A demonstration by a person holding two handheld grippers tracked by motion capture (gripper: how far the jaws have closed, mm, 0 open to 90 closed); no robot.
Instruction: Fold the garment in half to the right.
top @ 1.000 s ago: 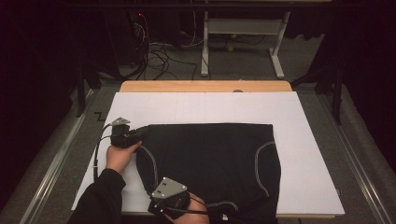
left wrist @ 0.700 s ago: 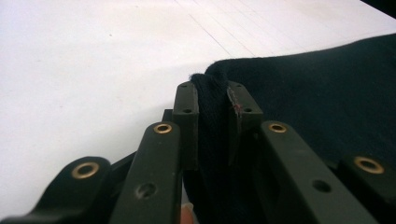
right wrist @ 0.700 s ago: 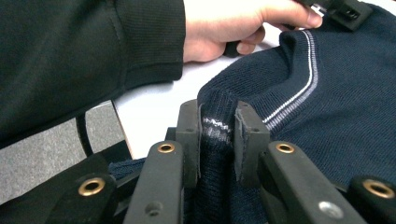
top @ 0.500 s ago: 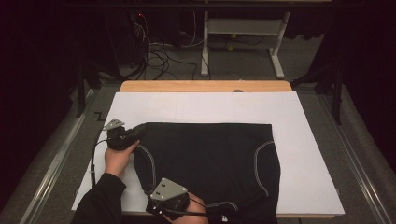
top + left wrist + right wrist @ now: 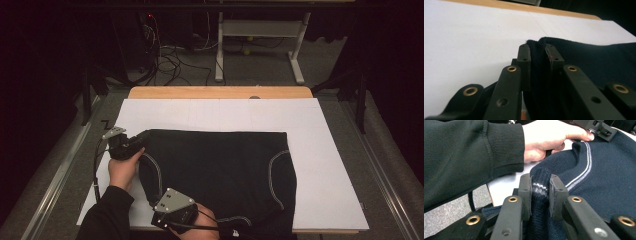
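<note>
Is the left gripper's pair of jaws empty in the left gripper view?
No: the left gripper has a fold of the dark garment pinched between its jaws, over the white table top.

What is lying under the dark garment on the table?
The dark garment lies flat on a white board, which shows around its far, left and right edges. Whether anything else is under the cloth cannot be seen; the fabric covers it.

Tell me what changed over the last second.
The left gripper, clamped on the far-left corner of the dark garment, drew that corner a little to the left and away from the person, pulling the garment's far edge straighter. The right gripper kept its pinch on the near edge with the white stripe. The white board stayed as it was.
</note>
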